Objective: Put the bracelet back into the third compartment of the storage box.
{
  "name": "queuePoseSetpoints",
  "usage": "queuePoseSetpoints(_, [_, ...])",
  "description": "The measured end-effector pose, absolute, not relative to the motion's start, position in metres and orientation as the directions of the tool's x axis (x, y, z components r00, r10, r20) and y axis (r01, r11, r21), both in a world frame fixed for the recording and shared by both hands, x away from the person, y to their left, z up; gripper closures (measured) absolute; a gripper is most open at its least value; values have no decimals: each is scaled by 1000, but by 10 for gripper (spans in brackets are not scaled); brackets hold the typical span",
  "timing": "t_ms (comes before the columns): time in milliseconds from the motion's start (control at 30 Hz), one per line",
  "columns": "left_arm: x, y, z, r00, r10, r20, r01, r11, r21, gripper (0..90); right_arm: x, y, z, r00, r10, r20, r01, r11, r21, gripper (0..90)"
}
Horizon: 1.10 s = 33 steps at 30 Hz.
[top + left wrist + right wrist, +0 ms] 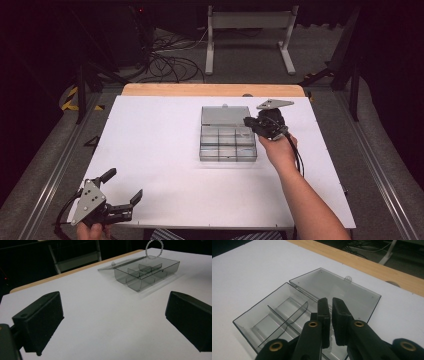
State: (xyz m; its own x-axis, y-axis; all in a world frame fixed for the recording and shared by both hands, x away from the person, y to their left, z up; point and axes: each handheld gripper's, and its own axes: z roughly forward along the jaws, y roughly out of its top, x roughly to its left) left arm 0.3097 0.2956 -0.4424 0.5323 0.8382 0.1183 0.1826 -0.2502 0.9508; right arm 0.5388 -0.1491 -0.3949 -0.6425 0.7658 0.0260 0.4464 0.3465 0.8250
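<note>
High view: the smoke-grey clear plastic compartment box (pixel 227 159) lay mid white tabletop (pixel 150 150), lid flat open. The right tongs (pixel 250 122) were clenched over its right side, and the left tongs (pixel 125 184) gaped, released, at the near corner.

Left gripper view: a white bead ring (pixel 146 250) hung above the box's far end. Let go off-centre, it could have straddled a divider or bounced out.

Right gripper view: every compartment on show looked empty. A pale sliver sat between the jaws, likely that ring.

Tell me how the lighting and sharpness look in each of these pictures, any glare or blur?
High view: the white table is brightly lit while the surroundings fall to near black, and the picture is soft. Left gripper view: the near jaws are blurred, the clear box is sharper and casts a faint shadow. Right gripper view: the right gripper is fairly crisp, with mild sheen on the box lid.
</note>
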Motion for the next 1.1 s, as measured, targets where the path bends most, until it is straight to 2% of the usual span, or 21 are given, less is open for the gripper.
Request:
queuePoseSetpoints(733, [309,296,-442,532,838,120,183,-252,950,23,548,-143,-415,-635,770,64,510,356,783,845])
queuePoseSetpoints(767, [309,296,-442,532,839,120,184,-252,950,23,549,-145,-415,-626,778,58,510,352,785,769])
queuePoseSetpoints(800, [310,296,-442,533,837,121,183,-253,950,23,551,-146,-416,-615,787,49,503,344,793,639])
queuePoseSetpoints(833, [310,296,-442,533,838,121,183,-253,950,23,553,-148,-418,-607,793,47,504,338,794,559])
queuePoseSetpoints(1100, [310,295,-442,531,839,119,184,-251,951,22,552,-153,-415,-591,806,17,492,344,800,295])
